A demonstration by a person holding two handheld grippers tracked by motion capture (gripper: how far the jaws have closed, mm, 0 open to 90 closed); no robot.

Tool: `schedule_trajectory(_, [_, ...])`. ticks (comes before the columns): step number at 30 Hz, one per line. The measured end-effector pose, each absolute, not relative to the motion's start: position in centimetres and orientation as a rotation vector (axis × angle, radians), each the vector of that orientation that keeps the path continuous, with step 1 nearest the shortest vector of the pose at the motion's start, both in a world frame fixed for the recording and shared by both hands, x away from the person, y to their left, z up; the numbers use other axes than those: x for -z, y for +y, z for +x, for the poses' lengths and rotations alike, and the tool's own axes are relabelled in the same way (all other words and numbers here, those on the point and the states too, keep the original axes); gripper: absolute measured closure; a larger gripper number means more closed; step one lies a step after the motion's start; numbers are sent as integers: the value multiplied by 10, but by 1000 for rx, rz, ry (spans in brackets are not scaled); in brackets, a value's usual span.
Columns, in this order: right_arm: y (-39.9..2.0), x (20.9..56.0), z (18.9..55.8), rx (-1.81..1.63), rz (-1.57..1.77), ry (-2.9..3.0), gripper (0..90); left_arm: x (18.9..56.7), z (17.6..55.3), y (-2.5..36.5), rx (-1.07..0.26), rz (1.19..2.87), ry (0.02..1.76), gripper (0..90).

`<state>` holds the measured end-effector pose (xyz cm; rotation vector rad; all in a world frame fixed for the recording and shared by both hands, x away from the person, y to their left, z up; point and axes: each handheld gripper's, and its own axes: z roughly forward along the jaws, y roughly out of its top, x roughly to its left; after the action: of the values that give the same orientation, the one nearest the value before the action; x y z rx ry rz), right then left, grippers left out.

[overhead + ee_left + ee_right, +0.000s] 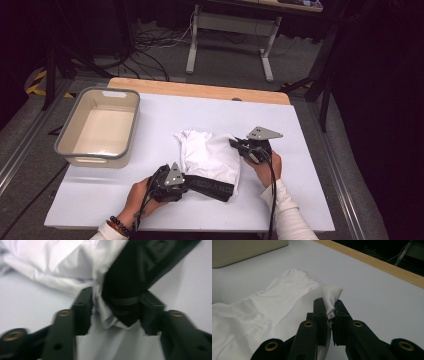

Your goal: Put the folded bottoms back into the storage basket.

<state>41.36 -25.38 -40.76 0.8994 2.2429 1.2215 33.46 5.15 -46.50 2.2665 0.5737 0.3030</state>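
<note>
White tabletop [310, 150] bearing a folded white garment [210, 156]: right gripper [331, 312] pinched a fabric fold, while left gripper [116, 312] stood part-open around the black waistband [135, 277] corner.

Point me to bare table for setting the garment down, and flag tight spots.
Free: the white table between the grey bin and the white garment; the far strip along the wooden edge; the near-left corner. Crowded: around the garment, with the left gripper at its black waistband and the right gripper pinching its far-right corner.
</note>
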Motion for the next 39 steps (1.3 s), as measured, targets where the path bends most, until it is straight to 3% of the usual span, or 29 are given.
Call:
schedule_trajectory(3, [-253,411,413,-1213,905,2255,832,465,343,53,-235,2267,646,365])
schedule_trajectory(7, [-254,413,412,-1220,907,2258,831,465,342,48,-187,2289,616,281])
schedule_trajectory(10, [-253,412,410,-1232,902,2263,831,464,341,45,-207,2307,612,290])
schedule_trajectory(14, [-249,411,408,-1233,882,2275,831,463,342,44,-210,2310,616,387])
schedule_trajectory(19, [-248,409,406,-1232,871,2273,831,461,344,45,-211,2316,600,570])
schedule_trajectory(21, [-248,408,405,-1236,871,2271,831,462,345,47,-195,2293,586,689])
schedule_trajectory(24, [-248,408,406,-1242,872,2269,831,463,345,48,-178,2278,573,779])
schedule_trajectory(39, [-237,377,418,-1255,843,2250,832,430,351,58,-312,2281,516,817])
